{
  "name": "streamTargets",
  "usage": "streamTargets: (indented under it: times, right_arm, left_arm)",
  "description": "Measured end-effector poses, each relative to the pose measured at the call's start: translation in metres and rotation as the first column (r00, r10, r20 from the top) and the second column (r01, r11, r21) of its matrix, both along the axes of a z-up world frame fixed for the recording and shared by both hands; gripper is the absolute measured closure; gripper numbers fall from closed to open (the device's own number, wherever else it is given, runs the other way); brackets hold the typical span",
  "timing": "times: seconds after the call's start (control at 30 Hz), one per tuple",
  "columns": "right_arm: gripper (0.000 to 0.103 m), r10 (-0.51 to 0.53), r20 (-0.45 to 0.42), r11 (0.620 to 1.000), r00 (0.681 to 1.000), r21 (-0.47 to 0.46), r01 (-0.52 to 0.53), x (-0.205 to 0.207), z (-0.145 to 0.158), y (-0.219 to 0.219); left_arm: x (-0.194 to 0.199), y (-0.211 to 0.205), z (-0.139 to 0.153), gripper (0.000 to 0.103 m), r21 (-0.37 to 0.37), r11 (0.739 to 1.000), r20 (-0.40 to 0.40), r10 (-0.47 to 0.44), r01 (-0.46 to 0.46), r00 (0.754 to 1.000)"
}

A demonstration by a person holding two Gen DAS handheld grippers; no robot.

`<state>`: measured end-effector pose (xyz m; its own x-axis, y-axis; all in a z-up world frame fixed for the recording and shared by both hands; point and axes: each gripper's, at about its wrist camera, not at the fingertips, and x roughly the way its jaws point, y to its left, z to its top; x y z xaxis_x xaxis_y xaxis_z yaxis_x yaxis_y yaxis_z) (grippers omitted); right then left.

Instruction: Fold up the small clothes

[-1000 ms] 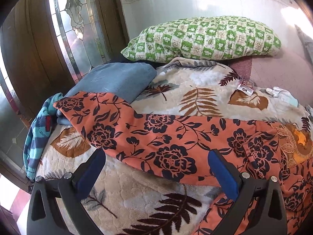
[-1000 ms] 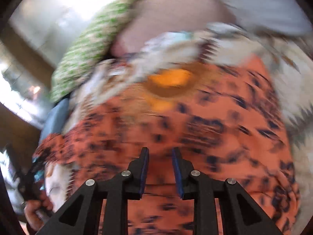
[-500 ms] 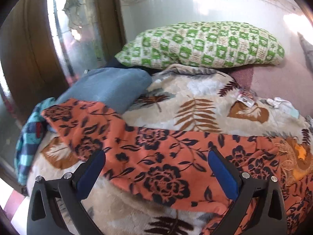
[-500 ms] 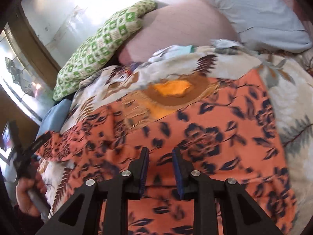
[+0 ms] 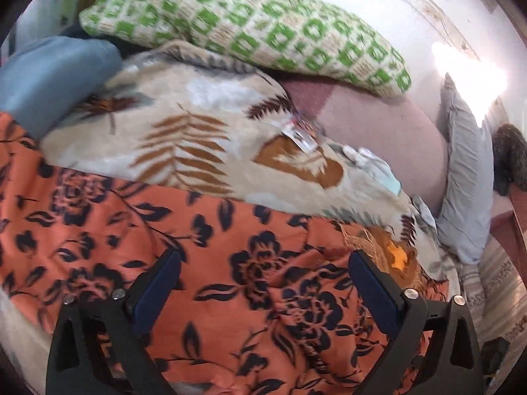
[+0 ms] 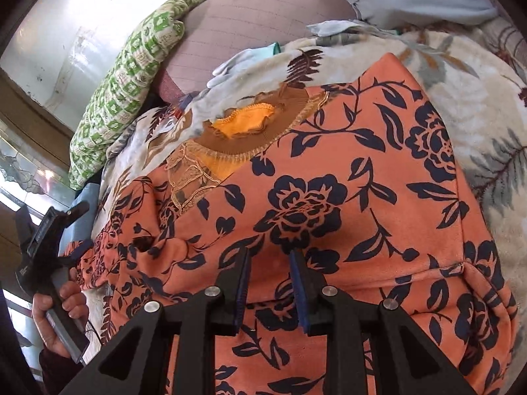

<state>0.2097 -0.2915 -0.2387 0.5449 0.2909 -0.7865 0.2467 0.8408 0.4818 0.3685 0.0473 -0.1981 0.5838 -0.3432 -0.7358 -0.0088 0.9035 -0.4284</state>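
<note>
The orange dress [image 6: 329, 197] lies spread on the blanket [image 5: 197, 125] of the bed. The left gripper [image 5: 263, 283] is wide open, its jaws just closing a little, nothing between them. The right gripper [image 6: 268, 279] stands narrow; whether it pinches cloth I cannot tell. Better to take the sleeve edge near the left side and fold inward. The pillow [image 5: 247, 26] and the 2 gloves [image 6: 243, 62] lie well apart, so room is enough.

green pillow [image 5: 250, 29] blocks far side; grey pillow [image 5: 467, 177] right
</note>
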Motion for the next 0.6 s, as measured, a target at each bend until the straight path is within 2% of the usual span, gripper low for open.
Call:
streamTargets:
  times: [0.1,0.17,0.23,0.3,0.33,0.37,0.6]
  right_arm:
    - [0.076,-0.003,-0.021,1.0,1.0,0.008,0.004,0.004,-0.006,-0.006]
    - [0.076,-0.014,-0.033,1.0,0.999,0.009,0.015,0.004,-0.009,-0.011]
    - [0.076,-0.028,-0.045,0.999,0.999,0.03,0.03,0.004,-0.013,-0.017]
    - [0.076,-0.042,-0.052,0.997,0.998,0.063,0.045,0.005,-0.016,-0.022]
    - [0.076,-0.046,-0.055,0.996,0.997,0.071,0.05,0.005,-0.018,-0.023]
    - [0.075,-0.05,-0.06,0.996,0.997,0.072,0.054,0.005,-0.019,-0.023]
    - [0.075,-0.105,-0.036,0.993,0.994,0.054,0.106,0.004,-0.017,-0.032]
  left_arm:
    - [0.007,-0.014,-0.017,0.026,-0.037,0.997,-0.054,-0.064,0.062,0.996]
    - [0.009,-0.022,-0.026,0.052,-0.053,0.994,-0.086,-0.102,0.098,0.991]
    - [0.007,-0.028,-0.03,0.06,-0.053,0.99,-0.081,-0.134,0.13,0.988]
    - [0.005,-0.037,-0.029,0.069,0.002,0.988,-0.059,-0.155,0.156,0.986]
    - [0.004,-0.039,-0.028,0.079,0.018,0.986,-0.051,-0.164,0.166,0.985]
    - [0.001,-0.038,-0.026,0.084,0.016,0.985,-0.043,-0.17,0.171,0.985]
    - [-0.015,-0.03,0.001,0.087,0.013,0.983,0.004,-0.182,0.182,0.983]
